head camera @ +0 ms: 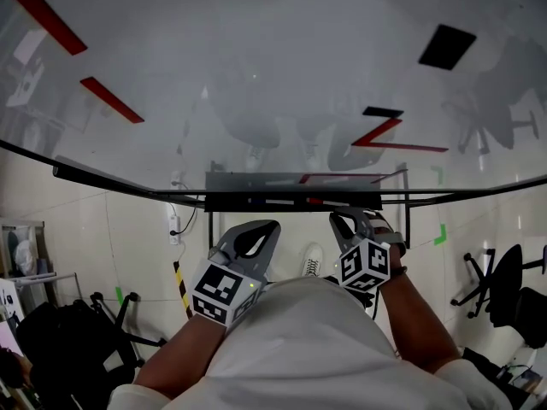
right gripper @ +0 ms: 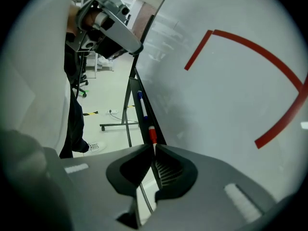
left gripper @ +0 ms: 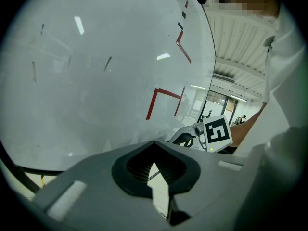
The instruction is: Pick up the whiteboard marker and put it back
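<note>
We hold both grippers low in front of our chest, just under the whiteboard (head camera: 256, 75), neither touching it. The left gripper (head camera: 267, 229) has its jaws pressed together at the tips with nothing between them; through the hollow behind the tips we see only pale floor. The right gripper (head camera: 344, 222) is likewise closed tip to tip and empty, and it points along the marker tray (head camera: 224, 202) that runs under the board's lower edge. The whiteboard marker (right gripper: 152, 134), a white barrel with a red cap, lies in that tray just beyond the right gripper's closed tips, not touched by them. Farther along the same tray lies a blue marker (right gripper: 141, 102), apart from the red one. In the head view the red marker shows as a small red dash in the tray, just above the right gripper. The board carries several red strokes (head camera: 389, 135), among them an angular Z-like shape, and a black rectangle (head camera: 447, 45) near its upper right. Below us stand a white sneaker (head camera: 314, 259) on the tiled floor and a black office chair (head camera: 504, 289) off to the right.
</note>
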The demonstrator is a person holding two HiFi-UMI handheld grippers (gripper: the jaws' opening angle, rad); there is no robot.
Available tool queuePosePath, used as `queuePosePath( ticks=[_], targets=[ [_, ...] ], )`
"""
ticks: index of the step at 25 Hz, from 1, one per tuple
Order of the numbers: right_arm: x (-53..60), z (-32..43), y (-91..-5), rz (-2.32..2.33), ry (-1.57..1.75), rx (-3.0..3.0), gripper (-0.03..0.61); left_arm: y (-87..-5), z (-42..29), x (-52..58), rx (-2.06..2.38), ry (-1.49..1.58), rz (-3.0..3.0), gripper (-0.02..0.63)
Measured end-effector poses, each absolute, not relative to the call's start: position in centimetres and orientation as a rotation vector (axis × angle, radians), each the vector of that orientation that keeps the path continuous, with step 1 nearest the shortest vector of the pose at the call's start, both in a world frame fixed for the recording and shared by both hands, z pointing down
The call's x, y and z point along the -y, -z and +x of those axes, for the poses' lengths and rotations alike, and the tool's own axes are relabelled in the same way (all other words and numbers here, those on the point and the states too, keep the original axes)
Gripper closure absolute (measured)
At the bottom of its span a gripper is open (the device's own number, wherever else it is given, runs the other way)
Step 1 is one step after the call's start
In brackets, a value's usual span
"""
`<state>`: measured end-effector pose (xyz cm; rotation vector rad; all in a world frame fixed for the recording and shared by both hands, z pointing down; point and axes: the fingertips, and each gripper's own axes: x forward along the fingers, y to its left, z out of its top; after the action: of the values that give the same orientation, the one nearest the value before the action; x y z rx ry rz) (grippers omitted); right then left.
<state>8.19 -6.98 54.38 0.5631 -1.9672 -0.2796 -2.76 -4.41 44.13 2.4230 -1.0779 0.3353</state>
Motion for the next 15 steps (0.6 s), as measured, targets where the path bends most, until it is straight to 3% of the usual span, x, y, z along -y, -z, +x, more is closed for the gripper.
queuePosePath(
  ticks=[15],
  targets=[
    [8.5, 7.9, -56.0, 0.514, 0.274, 1.930, 0.525, -44.2, -2.5, 4.1, 1.061, -0.335, 2.425, 0.597]
  ],
)
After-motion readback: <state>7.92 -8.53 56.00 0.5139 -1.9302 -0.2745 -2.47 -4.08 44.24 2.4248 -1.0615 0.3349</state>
